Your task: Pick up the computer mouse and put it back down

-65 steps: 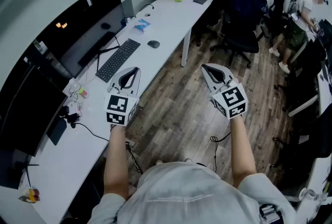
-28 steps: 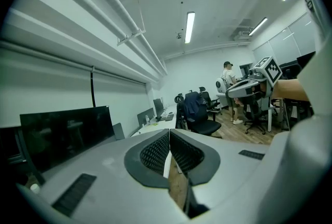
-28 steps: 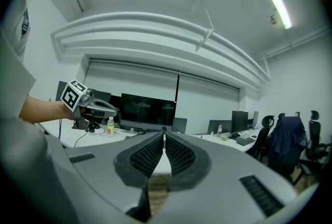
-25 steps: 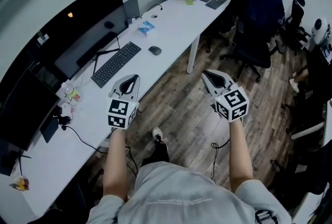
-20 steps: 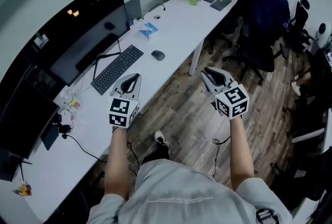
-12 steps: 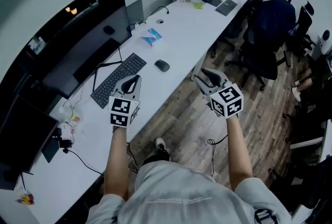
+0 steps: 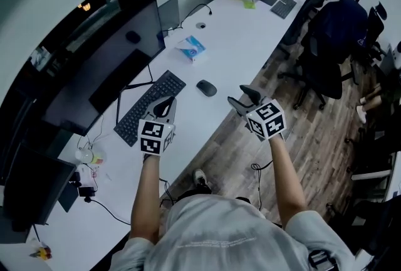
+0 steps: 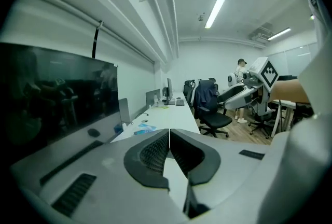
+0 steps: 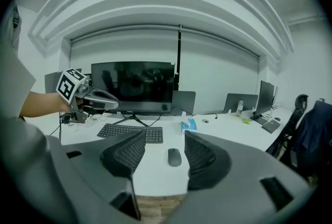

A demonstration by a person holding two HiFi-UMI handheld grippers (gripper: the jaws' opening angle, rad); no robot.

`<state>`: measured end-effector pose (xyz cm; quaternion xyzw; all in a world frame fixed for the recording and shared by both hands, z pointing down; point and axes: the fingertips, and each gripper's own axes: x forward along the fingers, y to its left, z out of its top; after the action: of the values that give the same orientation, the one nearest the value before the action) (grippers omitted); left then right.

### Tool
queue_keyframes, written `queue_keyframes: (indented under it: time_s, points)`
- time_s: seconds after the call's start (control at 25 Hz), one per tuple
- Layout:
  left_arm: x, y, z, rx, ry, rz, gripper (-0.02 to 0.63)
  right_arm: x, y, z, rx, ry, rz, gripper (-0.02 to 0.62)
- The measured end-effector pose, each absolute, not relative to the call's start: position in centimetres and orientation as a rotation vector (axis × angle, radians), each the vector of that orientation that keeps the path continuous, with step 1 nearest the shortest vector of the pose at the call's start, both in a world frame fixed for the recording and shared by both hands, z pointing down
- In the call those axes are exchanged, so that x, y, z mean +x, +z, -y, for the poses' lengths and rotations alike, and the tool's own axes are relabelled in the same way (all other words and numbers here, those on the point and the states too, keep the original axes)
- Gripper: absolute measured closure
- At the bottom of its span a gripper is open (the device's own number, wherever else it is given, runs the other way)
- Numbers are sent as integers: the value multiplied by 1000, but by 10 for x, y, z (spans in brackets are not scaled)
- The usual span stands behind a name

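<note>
A dark grey computer mouse lies on the long white desk, just right of a black keyboard. In the right gripper view the mouse sits between and beyond the jaws. My right gripper is open, held in the air at the desk's edge a short way right of the mouse. My left gripper is shut with nothing in it, held over the keyboard's near end; it also shows as the left gripper at the left of the right gripper view.
A large black monitor stands behind the keyboard. A blue packet lies farther along the desk. More monitors and a keyboard sit at the far end. Dark office chairs stand on the wooden floor to the right.
The view has moved in toward the desk. Both grippers have come closer to the mouse and keyboard. The right gripper has turned toward the mouse.
</note>
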<state>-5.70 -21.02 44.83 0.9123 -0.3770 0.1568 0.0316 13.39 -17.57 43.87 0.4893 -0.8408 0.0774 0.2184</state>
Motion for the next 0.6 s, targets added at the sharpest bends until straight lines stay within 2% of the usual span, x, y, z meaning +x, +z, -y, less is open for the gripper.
queue_keyframes:
  time_s: [0.6]
  points:
    - [-71, 527, 277, 2673, 617, 1143, 592, 109, 582, 268, 1218, 429, 2173, 279]
